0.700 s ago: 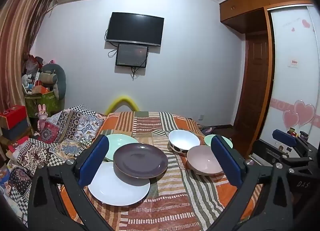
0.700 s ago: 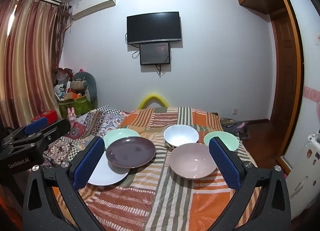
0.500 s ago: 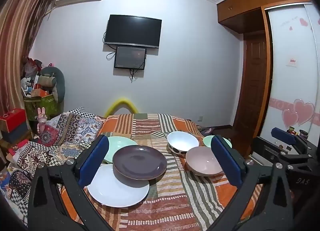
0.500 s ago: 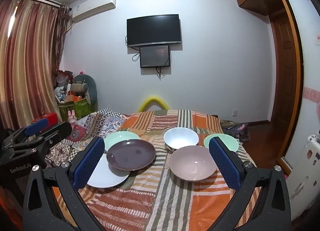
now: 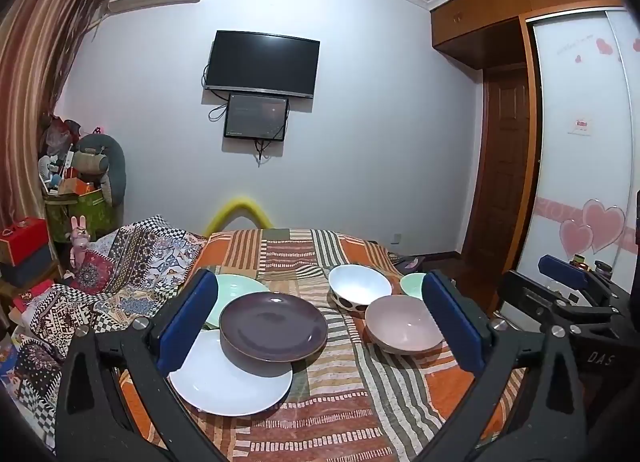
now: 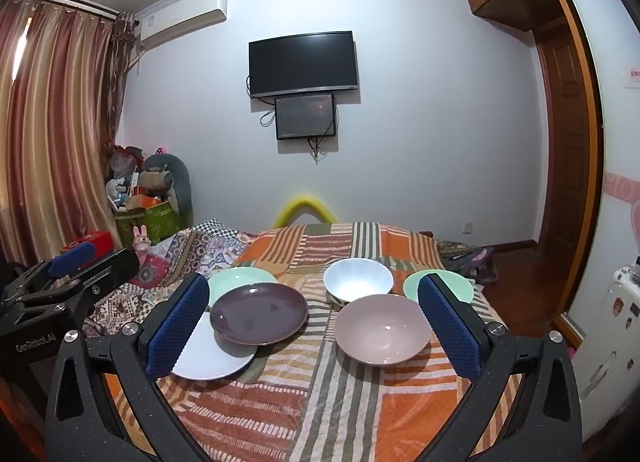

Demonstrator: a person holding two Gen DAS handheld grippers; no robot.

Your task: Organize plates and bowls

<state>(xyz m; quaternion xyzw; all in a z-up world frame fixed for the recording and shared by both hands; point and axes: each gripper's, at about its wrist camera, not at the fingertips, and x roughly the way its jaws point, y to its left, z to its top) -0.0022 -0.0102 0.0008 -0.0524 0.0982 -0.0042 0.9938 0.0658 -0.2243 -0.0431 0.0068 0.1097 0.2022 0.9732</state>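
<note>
Left wrist view tilts slightly upward, dishes sitting lower than before; both hand-held grippers (image 5: pixel 320 318) (image 6: pixel 312 322) hang spread and empty, purple plate (image 5: pixel 273 326) untouched, so sorting is not yet begun.

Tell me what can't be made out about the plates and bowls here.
- White plate: the purple plate lies over its far part in both views.
- Green plate: near edge hidden by the purple plate and the right gripper's left finger.
- Green bowl: mostly behind the left gripper's right finger in the left view.
- White bowl: spotted outside unseen in the right view.
</note>
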